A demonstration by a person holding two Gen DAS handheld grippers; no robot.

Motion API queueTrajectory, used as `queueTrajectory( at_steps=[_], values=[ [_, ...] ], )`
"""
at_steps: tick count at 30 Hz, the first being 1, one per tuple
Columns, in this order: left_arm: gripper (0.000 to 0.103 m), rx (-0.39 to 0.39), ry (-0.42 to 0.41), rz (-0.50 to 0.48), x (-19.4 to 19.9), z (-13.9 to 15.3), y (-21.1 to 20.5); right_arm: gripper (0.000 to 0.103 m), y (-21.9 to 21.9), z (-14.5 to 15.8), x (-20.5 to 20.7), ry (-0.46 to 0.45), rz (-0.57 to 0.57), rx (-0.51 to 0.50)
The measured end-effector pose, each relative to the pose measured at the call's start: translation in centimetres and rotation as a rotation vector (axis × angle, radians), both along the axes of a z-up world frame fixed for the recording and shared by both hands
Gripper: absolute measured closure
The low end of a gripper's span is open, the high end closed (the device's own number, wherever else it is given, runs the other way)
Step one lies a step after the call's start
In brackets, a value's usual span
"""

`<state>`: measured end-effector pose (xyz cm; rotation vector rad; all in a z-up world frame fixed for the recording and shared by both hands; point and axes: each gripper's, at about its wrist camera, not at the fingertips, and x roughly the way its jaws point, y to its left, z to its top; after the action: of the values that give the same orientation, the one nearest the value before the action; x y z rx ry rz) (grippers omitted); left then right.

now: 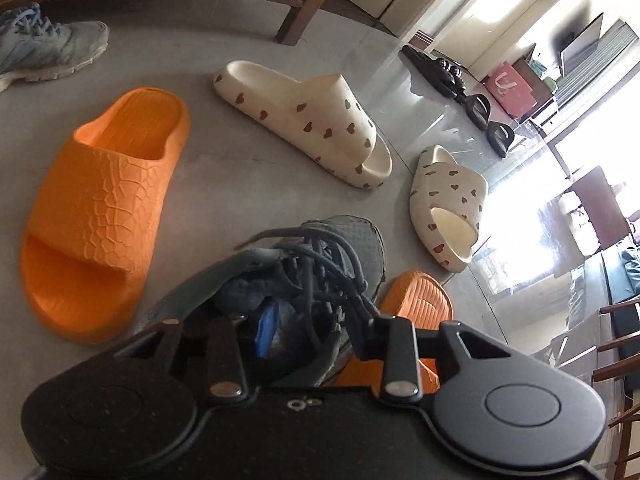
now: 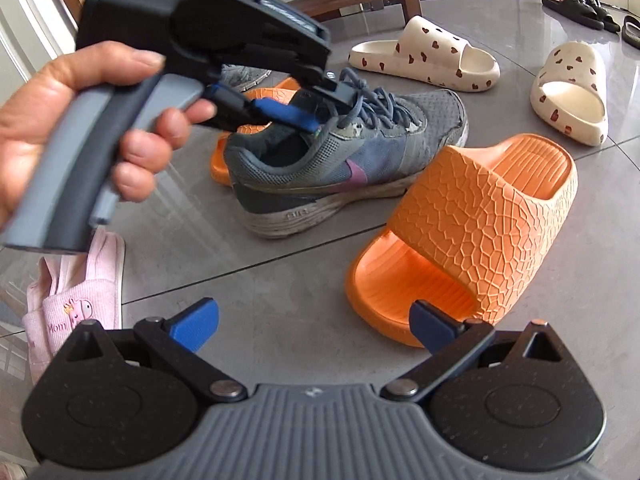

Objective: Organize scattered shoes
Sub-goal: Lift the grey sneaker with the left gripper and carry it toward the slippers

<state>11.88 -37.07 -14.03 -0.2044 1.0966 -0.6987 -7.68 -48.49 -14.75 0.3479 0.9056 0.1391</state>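
The left claw [image 2: 304, 114] reaches down into the mouth of a grey sneaker [image 2: 352, 160], one blue pad inside the collar and the other finger among the laces outside, pinching the tongue and lace area between them. A hand [image 2: 80, 136] wraps the grey handle of this tool at about nine o'clock in the right wrist view. The sneaker stands upright on its worn white sole on the grey tiled floor [image 2: 256, 280], toe toward two o'clock.

The right claw [image 2: 314, 326] hangs spread wide above bare floor, its blue pads well apart with nothing between them. Just beside its right finger, at about three o'clock, lies a large orange slide [image 2: 480, 224] with a cracked-pattern strap, its toe opening facing the camera. A second orange slide [image 2: 224, 152] lies behind the sneaker, mostly hidden by it.

Farther out, at about one o'clock, two cream slides with heart prints [image 2: 424, 56] [image 2: 568, 92] lie apart from each other. At seven o'clock a pink slipper [image 2: 76, 300] lies near the picture's left edge. In the left wrist view another pale sneaker [image 1: 44, 44] lies at ten o'clock beside wooden furniture legs [image 1: 308, 4], and dark sandals [image 1: 440, 70] line the floor at two o'clock.
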Motion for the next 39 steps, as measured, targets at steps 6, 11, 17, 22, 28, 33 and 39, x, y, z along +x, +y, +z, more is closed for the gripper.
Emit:
queueTrajectory(
  at_steps=[6,11,17,22,28,33,39],
  values=[
    [0.103,-0.262,0.033,-0.015,0.5,-2.1,1.0,0.000,0.2,-0.1,-0.5,0.013,-0.013,0.019],
    [0.103,-0.424,0.080,-0.027,1.6,-1.1,3.5,0.000,0.2,0.0,-0.7,0.009,-0.028,0.024],
    [0.103,-0.403,-0.046,-0.254,3.4,4.7,5.6,0.000,0.0,0.5,-0.7,-0.001,-0.065,0.011],
    [0.103,-0.265,-0.142,-0.543,2.9,9.2,7.1,0.000,0.2,1.5,-0.7,-0.034,-0.089,-0.028],
    [0.103,0.039,-0.270,-0.968,-2.1,10.0,8.1,0.000,-0.4,2.3,-1.4,-0.042,-0.148,-0.079],
    [0.101,0.281,-0.351,-1.313,-8.8,5.8,8.8,0.000,-1.1,2.5,-2.1,-0.024,-0.191,-0.099],
    [0.084,0.366,-0.420,-1.293,-10.5,5.3,11.6,0.000,-0.9,2.8,-2.6,-0.028,-0.186,-0.122]
  ],
)
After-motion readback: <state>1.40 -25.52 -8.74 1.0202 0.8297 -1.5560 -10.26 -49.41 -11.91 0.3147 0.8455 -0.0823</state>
